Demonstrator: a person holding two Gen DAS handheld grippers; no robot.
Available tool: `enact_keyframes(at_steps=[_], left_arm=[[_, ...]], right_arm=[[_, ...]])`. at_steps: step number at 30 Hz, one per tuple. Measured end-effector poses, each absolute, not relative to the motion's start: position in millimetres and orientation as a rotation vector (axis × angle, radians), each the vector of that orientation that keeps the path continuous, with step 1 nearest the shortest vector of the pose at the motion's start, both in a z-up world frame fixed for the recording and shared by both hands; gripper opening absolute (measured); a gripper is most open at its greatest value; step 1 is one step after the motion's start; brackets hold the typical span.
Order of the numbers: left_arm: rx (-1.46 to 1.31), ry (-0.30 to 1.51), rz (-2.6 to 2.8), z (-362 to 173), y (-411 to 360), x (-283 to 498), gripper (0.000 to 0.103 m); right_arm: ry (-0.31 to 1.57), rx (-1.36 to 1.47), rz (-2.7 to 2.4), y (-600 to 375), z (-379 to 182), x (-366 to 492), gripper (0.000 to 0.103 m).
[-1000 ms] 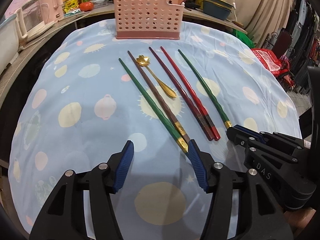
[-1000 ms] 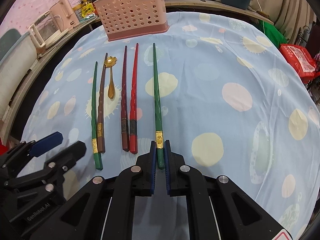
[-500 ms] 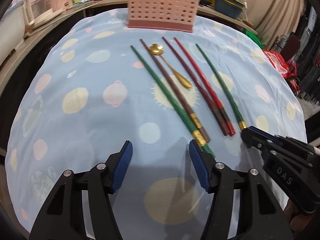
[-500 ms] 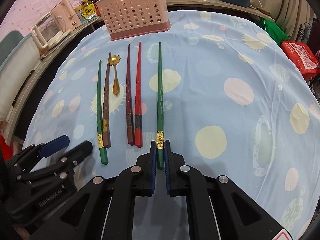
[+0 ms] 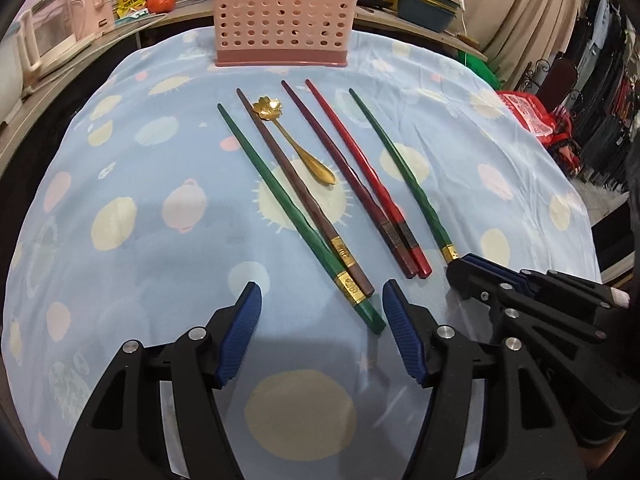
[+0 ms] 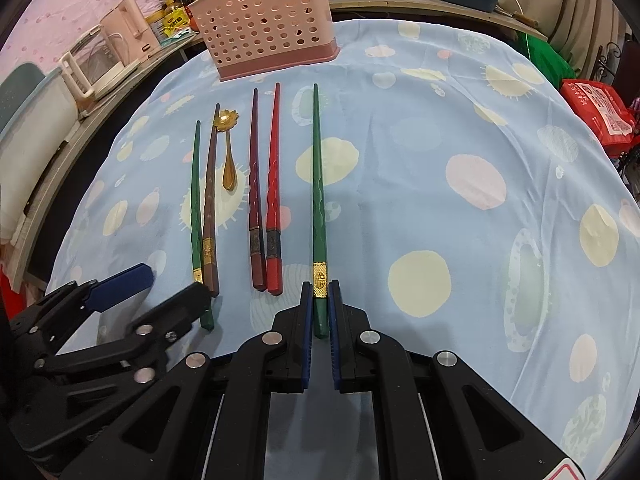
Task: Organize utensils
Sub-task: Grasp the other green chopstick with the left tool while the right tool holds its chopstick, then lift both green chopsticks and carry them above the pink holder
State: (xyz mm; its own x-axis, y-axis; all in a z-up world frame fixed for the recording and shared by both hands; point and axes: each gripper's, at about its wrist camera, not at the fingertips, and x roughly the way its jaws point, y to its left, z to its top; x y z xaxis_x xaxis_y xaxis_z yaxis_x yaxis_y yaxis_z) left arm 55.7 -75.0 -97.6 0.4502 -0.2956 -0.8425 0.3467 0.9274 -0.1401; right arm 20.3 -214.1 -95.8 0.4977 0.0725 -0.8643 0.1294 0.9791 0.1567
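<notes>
right claw (image 6: 319, 312): pads closed on the thick end of the outer green chopstick (image 6: 318, 200), just below its gold band. the stick points straight ahead toward the pink basket (image 6: 264, 32); whether it is clear of the cloth (image 6: 460, 112) i cannot tell.

left claw (image 5: 320, 324): wide open, holding nothing. the butt of the other green chopstick (image 5: 288, 204) lies between its pads, closer to the right pad (image 5: 402, 338), not touching that i can see.

beyond, on the cloth: brown chopstick (image 5: 296, 188) touching that green one, gold spoon (image 5: 296, 142) beside it, then a dark red chopstick (image 5: 344, 168) and a red chopstick (image 5: 362, 160) side by side. basket upright at the far edge, well apart from all of them.

step, as judged: first pick-up, nothing sorted yet. next move calls for lifting the held stick, tipping it upright over the basket and releasing; left claw must centre on its green stick without catching the brown neighbour.
</notes>
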Motion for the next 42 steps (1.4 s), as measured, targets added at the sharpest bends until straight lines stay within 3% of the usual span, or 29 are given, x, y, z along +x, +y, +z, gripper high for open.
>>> enact_keyframes(at_steps=[4, 12, 28, 33, 42], left_arm=[[0.071, 1.029, -0.374, -101, -75, 59, 0.057], [0.017, 1.032, -0.388, -100, -48, 55, 0.032], [-0.026, 1.030, -0.345, -100, -23, 53, 0.028], [-0.015, 1.028, -0.333, -101, -22, 54, 0.009], [-0.032, 1.034, -0.346, -100, -15, 54, 0.007]], right_arm=[[1.054, 0.210, -0.032, -214, -96, 21, 0.007], [1.054, 0.212, -0.025, -211, -97, 23, 0.007], [1.058, 0.206, -0.026, -209, -98, 25, 0.007], [1.051, 0.205, -0.034, -208, -98, 25, 0.007], [1.045, 0.187, -0.038, -205, -97, 32, 0.011]])
